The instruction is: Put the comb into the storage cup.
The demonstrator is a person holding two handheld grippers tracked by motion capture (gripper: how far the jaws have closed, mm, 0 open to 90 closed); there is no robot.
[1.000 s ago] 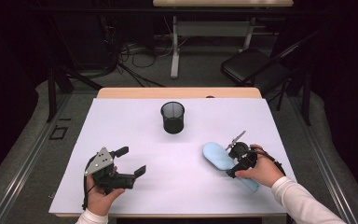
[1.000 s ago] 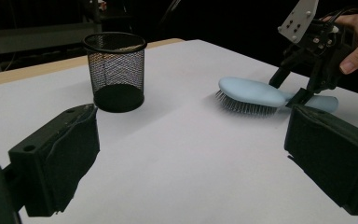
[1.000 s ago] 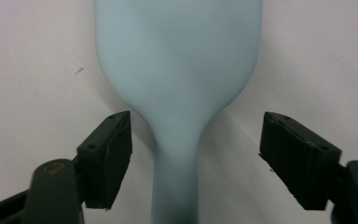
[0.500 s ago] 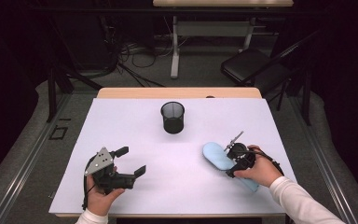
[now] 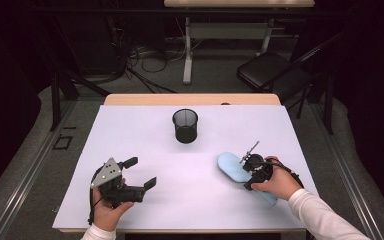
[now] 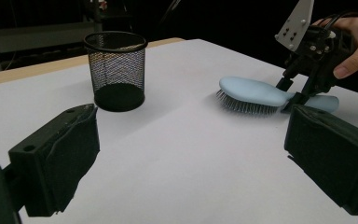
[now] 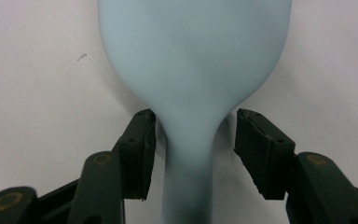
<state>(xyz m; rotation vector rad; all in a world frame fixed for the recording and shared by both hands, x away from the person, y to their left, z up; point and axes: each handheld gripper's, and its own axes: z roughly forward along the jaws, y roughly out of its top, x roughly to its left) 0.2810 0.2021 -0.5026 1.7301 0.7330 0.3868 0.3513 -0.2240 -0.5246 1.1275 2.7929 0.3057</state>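
A light blue hairbrush (image 5: 230, 167) lies bristles down on the white table, right of centre. My right gripper (image 5: 250, 175) points down over its neck. In the right gripper view the jaws straddle the narrow neck of the hairbrush (image 7: 193, 60); they have just been closing. The left pad is almost on the neck and a gap remains at the right pad, so the right gripper (image 7: 193, 140) is open. My left gripper (image 5: 142, 171) rests at the front left, open with nothing between its jaws. From the left gripper view the hairbrush (image 6: 251, 91) and the right gripper (image 6: 293, 91) show.
A black mesh cup (image 5: 185, 126) stands upright at the table's middle back, also the cup (image 6: 116, 70) ahead of my left gripper (image 6: 191, 154). The white table (image 5: 130, 130) has a wooden far edge. A dark chair (image 5: 275, 70) and cables lie beyond it.
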